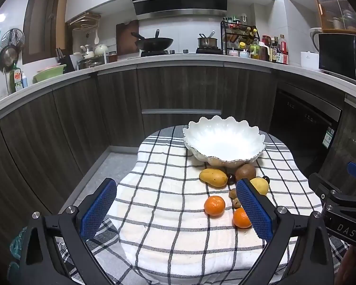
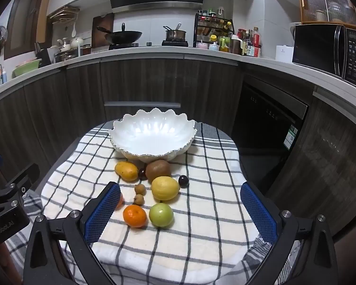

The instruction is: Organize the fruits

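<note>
A small table draped in a white cloth with dark grid lines [image 2: 201, 213] stands in a kitchen, with dark wood cabinets and a curved white countertop behind it. Near the table's far edge sits a white bowl with a scalloped rim [image 2: 153, 118], and nothing shows inside it. The fruits lie loose on the cloth in front of the bowl, toward the middle of the table. Closest to the bowl are a yellow-orange mango [image 2: 126, 171] and a brown kiwi [image 2: 158, 170], with a dark cherry [image 2: 142, 173] tucked between them. A second dark cherry [image 2: 183, 180] lies just beside a yellow lemon [image 2: 165, 188]. Two small brown longans [image 2: 140, 188] lie one behind the other, left of the lemon. Nearer the front edge, an orange tangerine [image 2: 134, 215] touches a green apple [image 2: 161, 214]. A second tangerine [image 1: 214, 205] lies further left, mostly hidden in the right wrist view behind a blue finger pad. The left gripper [image 1: 175, 210] hangs above the cloth's left part, its blue-padded fingers spread wide apart, holding nothing. The right gripper [image 2: 181, 212] hangs above the near part of the cloth, its fingers likewise wide apart and holding nothing, with the near tangerine and apple seen between them.
</note>
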A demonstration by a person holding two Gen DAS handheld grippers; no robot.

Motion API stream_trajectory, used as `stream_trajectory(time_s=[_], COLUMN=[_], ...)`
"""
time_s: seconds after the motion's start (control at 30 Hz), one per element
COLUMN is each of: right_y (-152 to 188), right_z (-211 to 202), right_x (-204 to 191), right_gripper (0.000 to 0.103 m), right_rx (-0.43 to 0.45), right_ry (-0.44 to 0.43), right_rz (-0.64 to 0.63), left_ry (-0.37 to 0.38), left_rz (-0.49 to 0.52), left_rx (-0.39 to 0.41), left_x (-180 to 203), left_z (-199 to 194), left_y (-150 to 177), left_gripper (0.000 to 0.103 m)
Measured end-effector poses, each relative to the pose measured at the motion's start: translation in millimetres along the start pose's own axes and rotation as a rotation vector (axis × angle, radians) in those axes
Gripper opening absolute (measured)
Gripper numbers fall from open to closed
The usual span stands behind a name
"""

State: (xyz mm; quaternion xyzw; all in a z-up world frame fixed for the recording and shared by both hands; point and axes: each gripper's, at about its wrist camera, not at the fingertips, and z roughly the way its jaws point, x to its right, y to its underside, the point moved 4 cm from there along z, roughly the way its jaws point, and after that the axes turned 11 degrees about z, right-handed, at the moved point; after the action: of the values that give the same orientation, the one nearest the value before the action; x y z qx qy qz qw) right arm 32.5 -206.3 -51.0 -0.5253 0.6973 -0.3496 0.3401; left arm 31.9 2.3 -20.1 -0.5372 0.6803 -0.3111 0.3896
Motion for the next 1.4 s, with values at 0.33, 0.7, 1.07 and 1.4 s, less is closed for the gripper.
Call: stream_trajectory(time_s=[0.33, 0.7, 1.07, 1.4], right_y=[0.2, 0.2, -1.9, 0.4], right_z=[0.2, -0.3, 0.0, -0.5], right_x=[0.2, 0.8, -0.2, 3.4], right_gripper=[0.102, 0.102, 0.102, 0.102], right_rx=[-0.002, 0.000, -0.003, -0.001], right_ry=[-0.001, 0.001, 0.002, 0.006], right_rz=[0.002, 0.003, 0.005, 0.008], left_ry=[0.001, 0.003, 0.005, 0.006], left_rz=[0.005, 0.007, 0.008, 0.010], left_rx=[-0.005, -0.009, -0.012, -0.012], left_x=[1.8, 3.4, 5.5, 7.0], left_z=[0.5, 1.5, 1.9, 1.6], left_y=[1.3, 2.1, 2.6, 2.4], left_gripper=[0.102, 0.102, 0.102, 0.102])
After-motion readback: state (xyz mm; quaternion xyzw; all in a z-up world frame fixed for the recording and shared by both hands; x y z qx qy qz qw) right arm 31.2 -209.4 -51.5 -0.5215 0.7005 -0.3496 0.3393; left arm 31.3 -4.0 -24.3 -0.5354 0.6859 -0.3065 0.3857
